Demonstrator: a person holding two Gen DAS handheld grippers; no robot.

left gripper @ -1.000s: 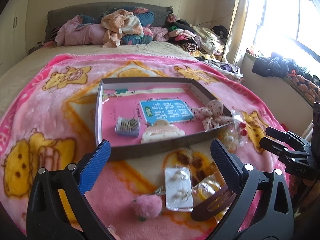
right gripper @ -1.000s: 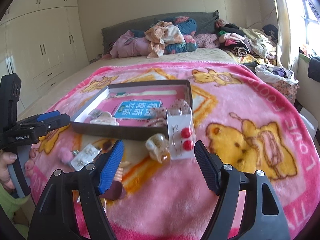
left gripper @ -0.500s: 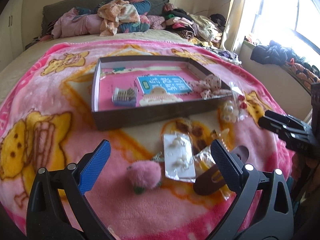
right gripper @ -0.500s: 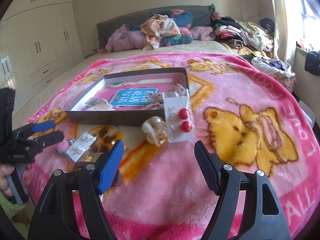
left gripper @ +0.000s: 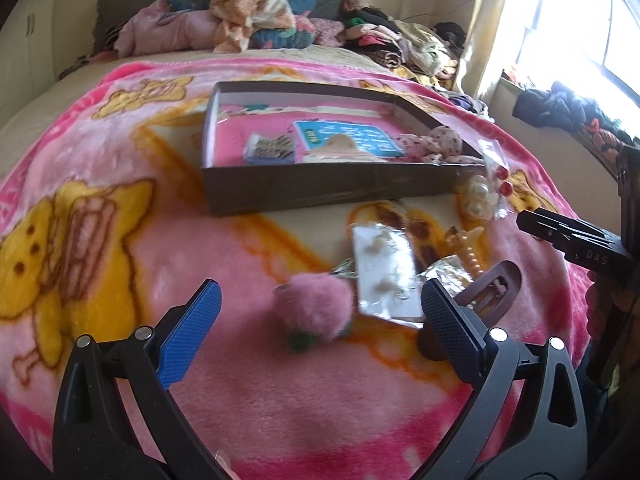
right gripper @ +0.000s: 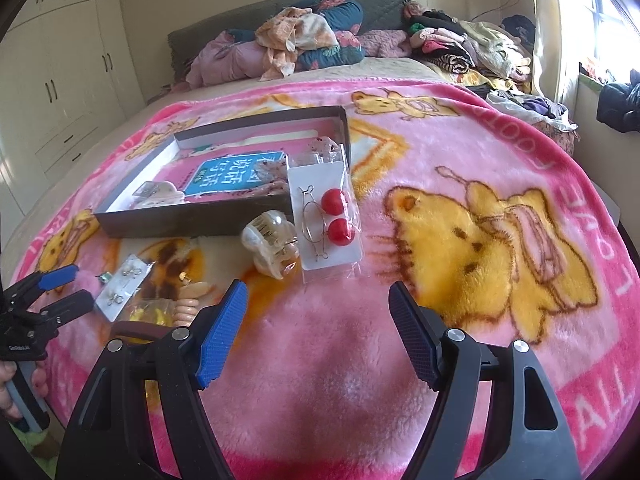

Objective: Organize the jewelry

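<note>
Left gripper [left gripper: 320,312], jaws wide and empty, angled down over the pink pompom [left gripper: 314,310] that lies between its fingers on the blanket [left gripper: 120,280]. We would judge the step a pick: lower until the pads flank the pompom's middle, then close gently, clear of the earring card [left gripper: 386,272] just to its right. Right gripper [right gripper: 316,320], likewise wide and empty, tilts down near the clear claw clip [right gripper: 272,246] and the red-ball earring card [right gripper: 326,216]. The box [left gripper: 328,188], farther off, already holds some pieces.
</note>
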